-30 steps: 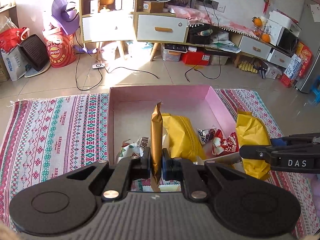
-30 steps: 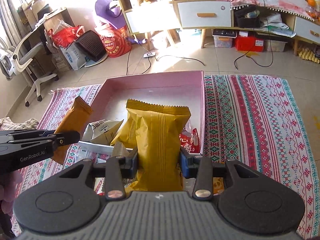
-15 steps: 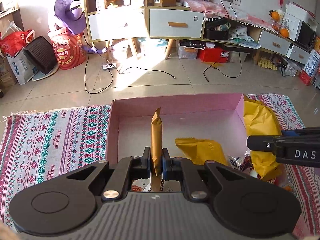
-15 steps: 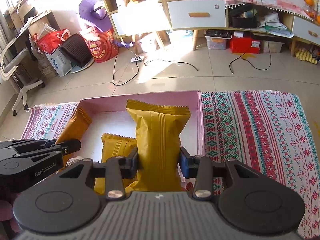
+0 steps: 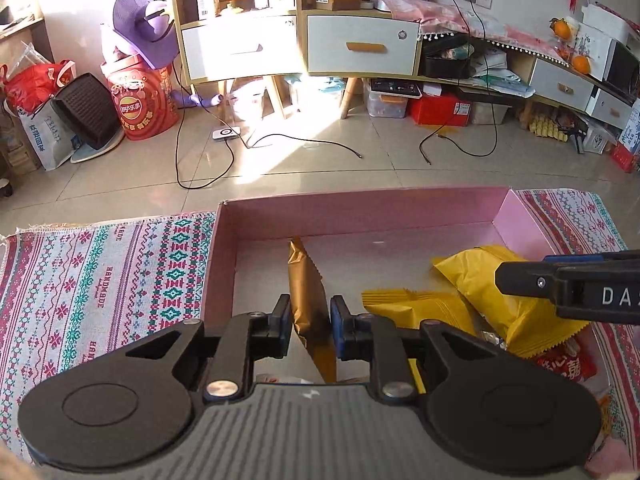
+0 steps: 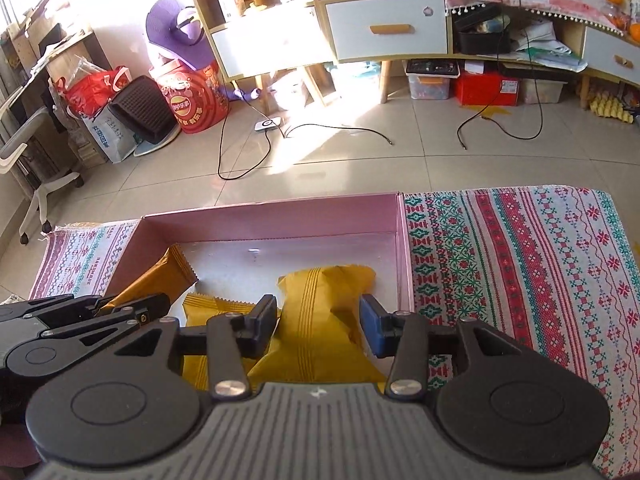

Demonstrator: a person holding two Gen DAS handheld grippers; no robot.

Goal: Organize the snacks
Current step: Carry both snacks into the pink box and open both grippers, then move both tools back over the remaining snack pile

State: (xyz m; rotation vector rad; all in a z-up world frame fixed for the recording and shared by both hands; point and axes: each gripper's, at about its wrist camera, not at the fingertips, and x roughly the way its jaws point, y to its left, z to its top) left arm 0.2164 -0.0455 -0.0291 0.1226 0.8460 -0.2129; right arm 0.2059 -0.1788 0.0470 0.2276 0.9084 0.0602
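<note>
A pink box point(image 5: 360, 210) lies on a patterned rug. In the left wrist view my left gripper point(image 5: 307, 322) has its jaws spread a little, with a gold-brown snack packet point(image 5: 305, 280) leaning between them inside the box. In the right wrist view my right gripper point(image 6: 318, 326) is open over the box, with a yellow snack bag point(image 6: 320, 300) lying between its fingers on the box floor. The yellow bag also shows in the left wrist view point(image 5: 480, 280). A second flat yellow packet point(image 6: 212, 312) lies beside it.
The patterned rug point(image 6: 520, 264) spreads to both sides of the box. A red snack packet point(image 5: 564, 364) lies at the box's near right. Beyond the rug are tiled floor, loose cables point(image 5: 200, 168), a shelf unit with drawers point(image 5: 360, 46) and a red bucket point(image 5: 144, 100).
Both grippers moved forward and lowered into the box. The right gripper's jaws opened and the yellow bag dropped to the box floor. The left jaws widened around the gold packet, which now leans.
</note>
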